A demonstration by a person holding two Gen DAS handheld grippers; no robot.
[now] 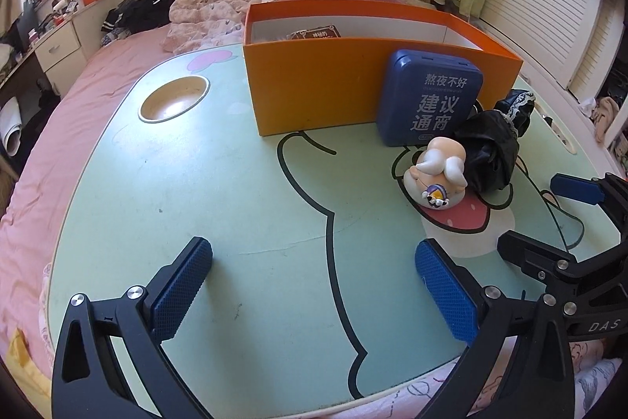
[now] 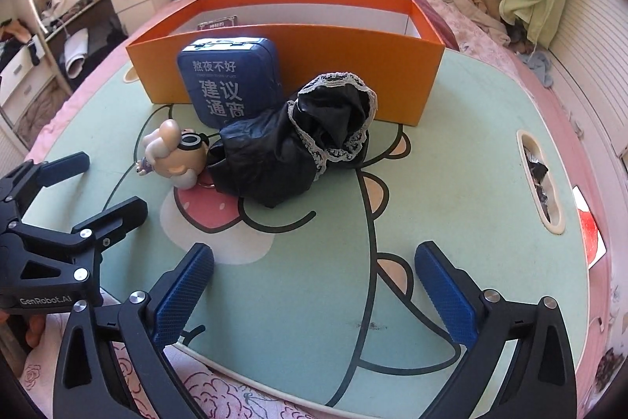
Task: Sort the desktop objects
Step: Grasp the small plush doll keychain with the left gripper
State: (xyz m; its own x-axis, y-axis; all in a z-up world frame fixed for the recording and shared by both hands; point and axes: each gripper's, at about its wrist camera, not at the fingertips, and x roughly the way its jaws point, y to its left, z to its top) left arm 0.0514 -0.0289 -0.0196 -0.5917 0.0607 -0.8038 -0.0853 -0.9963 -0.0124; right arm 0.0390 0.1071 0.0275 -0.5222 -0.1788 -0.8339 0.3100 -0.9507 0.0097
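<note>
- Desktop objects grouped on a mint-green cartoon lap table set on a pink bed: blue tin, small figurine, black lace-trimmed fabric bundle, all in front of an open orange box.
- Left gripper: jaws spread wide, blue textured pads hovering over bare tabletop, nothing between them, touching nothing visible.
- Right gripper: likewise spread wide, empty, poised over the near part of the table; black bundle ahead of it, well clear of the pads.
- Seen from the right wrist view, left gripper off to the left, beside the figurine but apart from it; "GenRobot.AI" printed in white on its black body.
- Seen from the left wrist view, right gripper's black frame at the right edge, marked "DAS".
- Blue tin standing upright, leaning against the orange box's front wall; white Chinese lettering "熬夜不好" above larger "建议通宵"; fine line of small print between them too small to read.
- Figurine lying tipped over on a red strawberry print, just beside the black bundle and just in front of the tin.
- Inside the orange box: a dark card with Chinese characters, only partly visible, "神秘的" legible.
- Round recessed cup holder at the table's far left, apart from the group.
</note>
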